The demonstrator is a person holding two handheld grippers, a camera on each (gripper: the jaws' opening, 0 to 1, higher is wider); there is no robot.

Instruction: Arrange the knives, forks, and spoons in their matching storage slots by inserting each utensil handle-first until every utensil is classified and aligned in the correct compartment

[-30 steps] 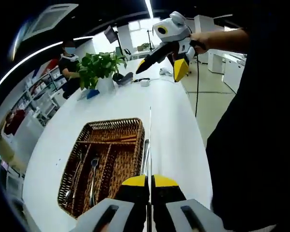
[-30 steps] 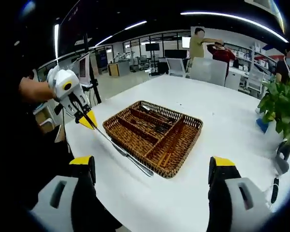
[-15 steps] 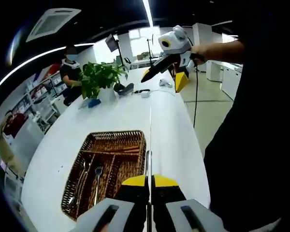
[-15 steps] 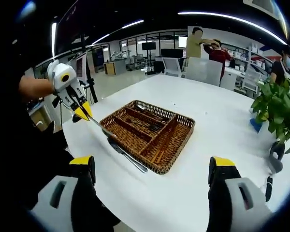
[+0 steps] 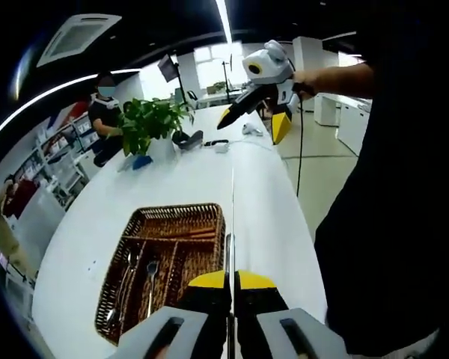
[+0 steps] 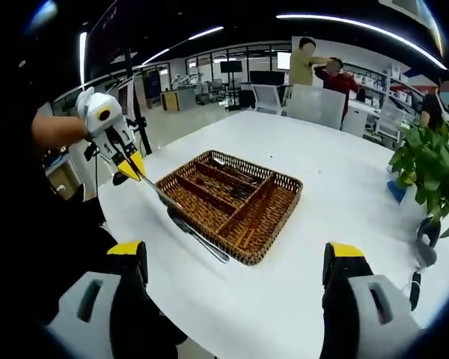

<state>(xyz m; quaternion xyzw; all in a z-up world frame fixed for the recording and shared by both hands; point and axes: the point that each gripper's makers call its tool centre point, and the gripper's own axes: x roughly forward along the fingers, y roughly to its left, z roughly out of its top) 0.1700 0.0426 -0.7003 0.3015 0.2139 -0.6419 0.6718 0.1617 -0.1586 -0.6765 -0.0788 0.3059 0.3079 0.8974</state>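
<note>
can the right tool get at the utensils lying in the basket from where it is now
Probably yes. The right tool is open and empty, facing the wicker basket across bare white table. The left tool, holding a knife along the near rim, could crowd that side.

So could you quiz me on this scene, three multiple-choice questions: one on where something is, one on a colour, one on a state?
1. Where is the potted plant?
A) inside the basket
B) on the table beyond the basket
C) on the floor

2. What colour are the gripper tips?
A) yellow
B) red
C) green

3. What is the left gripper doing?
A) hanging open
B) shut on a knife
C) resting in the basket

Answers:
1 B, it stands on the white table past the wicker basket.
2 A, yellow tips show in both views.
3 B, its jaws are closed on the knife, held above the table.
</note>
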